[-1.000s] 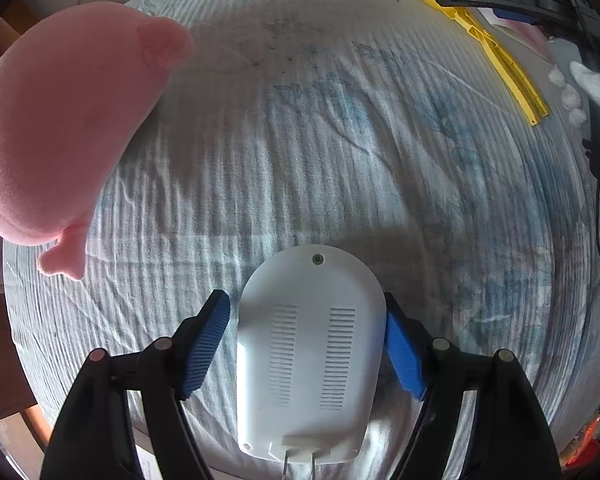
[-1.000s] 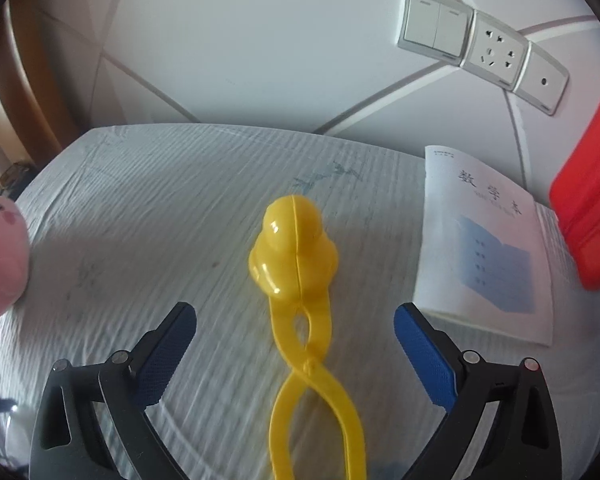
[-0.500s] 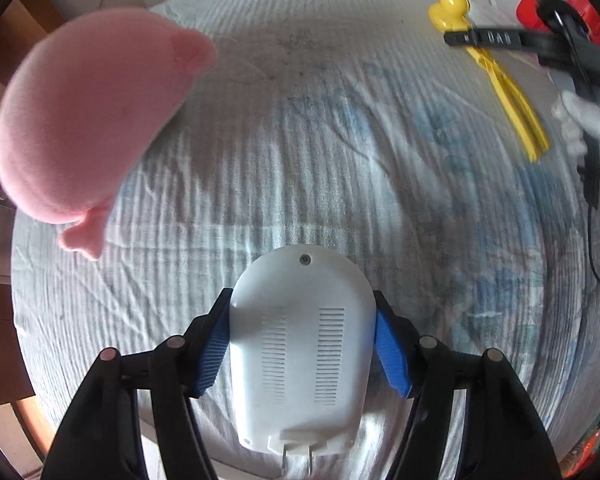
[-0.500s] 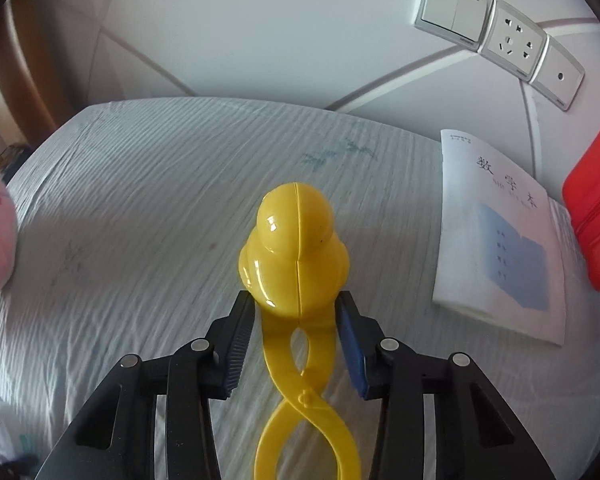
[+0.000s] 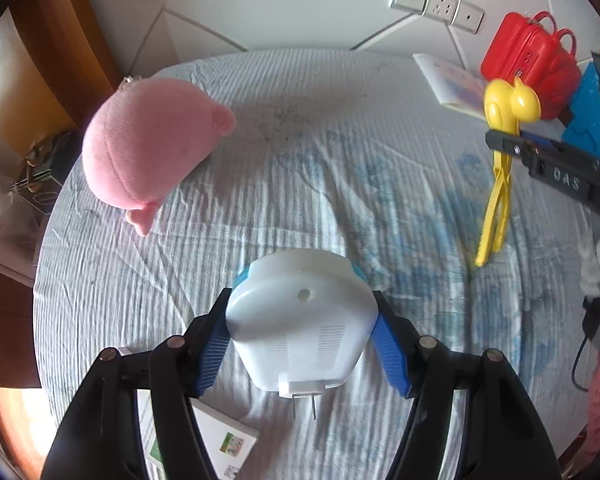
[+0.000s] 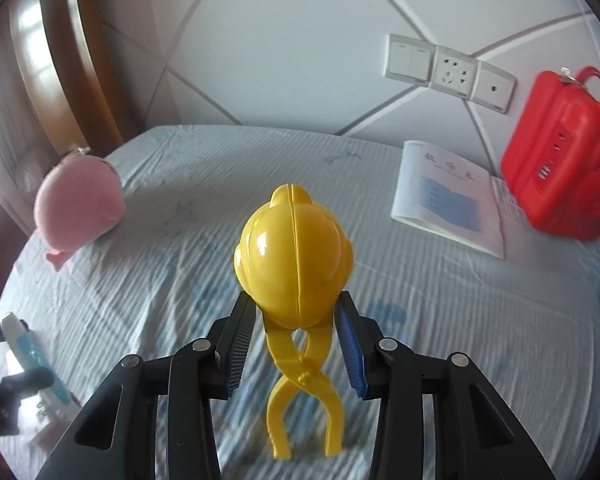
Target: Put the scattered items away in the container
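The right tongs (image 5: pixel 512 136) bear the raised letters "DAS"; the booklet's (image 6: pixel 448 200) title is too blurred.

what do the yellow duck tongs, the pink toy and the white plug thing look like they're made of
Yellow duck tongs: hard moulded plastic, glossy; bright highlights and a centre seam show.
Pink plush toy: soft fabric with a matte, fuzzy nap, probably stuffed; stitched seams, no shine.
White plug-in device: rigid plastic shell, smooth semi-matte, with moulded vent slots; its two prongs look like bare metal.

White panelled wall (image 6: pixel 284 40), wall sockets (image 6: pixel 452 68) — daylight
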{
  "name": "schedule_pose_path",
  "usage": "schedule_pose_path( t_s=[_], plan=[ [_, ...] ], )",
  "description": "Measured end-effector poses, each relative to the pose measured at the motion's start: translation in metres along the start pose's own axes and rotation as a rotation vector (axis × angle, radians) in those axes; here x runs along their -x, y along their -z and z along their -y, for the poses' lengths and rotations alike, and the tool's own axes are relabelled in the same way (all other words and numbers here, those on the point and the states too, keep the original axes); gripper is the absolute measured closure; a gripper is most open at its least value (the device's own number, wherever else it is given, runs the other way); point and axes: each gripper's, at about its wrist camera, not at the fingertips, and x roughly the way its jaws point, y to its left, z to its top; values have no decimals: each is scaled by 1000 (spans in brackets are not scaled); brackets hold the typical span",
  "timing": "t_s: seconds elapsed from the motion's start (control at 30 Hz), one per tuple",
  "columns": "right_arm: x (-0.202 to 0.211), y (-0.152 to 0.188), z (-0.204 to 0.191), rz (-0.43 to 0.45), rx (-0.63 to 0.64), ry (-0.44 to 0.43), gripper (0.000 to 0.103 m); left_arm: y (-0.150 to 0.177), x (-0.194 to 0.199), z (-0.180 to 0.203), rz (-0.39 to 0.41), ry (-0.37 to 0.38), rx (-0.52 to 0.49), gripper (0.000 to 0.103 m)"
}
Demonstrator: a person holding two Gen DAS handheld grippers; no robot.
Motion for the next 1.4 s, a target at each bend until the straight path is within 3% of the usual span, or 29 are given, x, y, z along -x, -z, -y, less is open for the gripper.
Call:
schedule_pose_path(
  t_s=[0.33, 0.6, 1.03, 1.4],
  plan=[
    [108, 31, -1, 101, -12, 14, 65, 3, 53, 52, 135, 24, -19, 39],
    [186, 66, 0, 141, -4, 0, 65, 25, 101, 92, 206, 39, -47, 39],
    [267, 131, 17, 155, 47, -35, 65, 88, 155, 157, 251, 50, -70, 39],
    [327, 158, -3, 221, -10, 46, 65, 121, 188, 168, 282, 116, -204, 39]
  ],
)
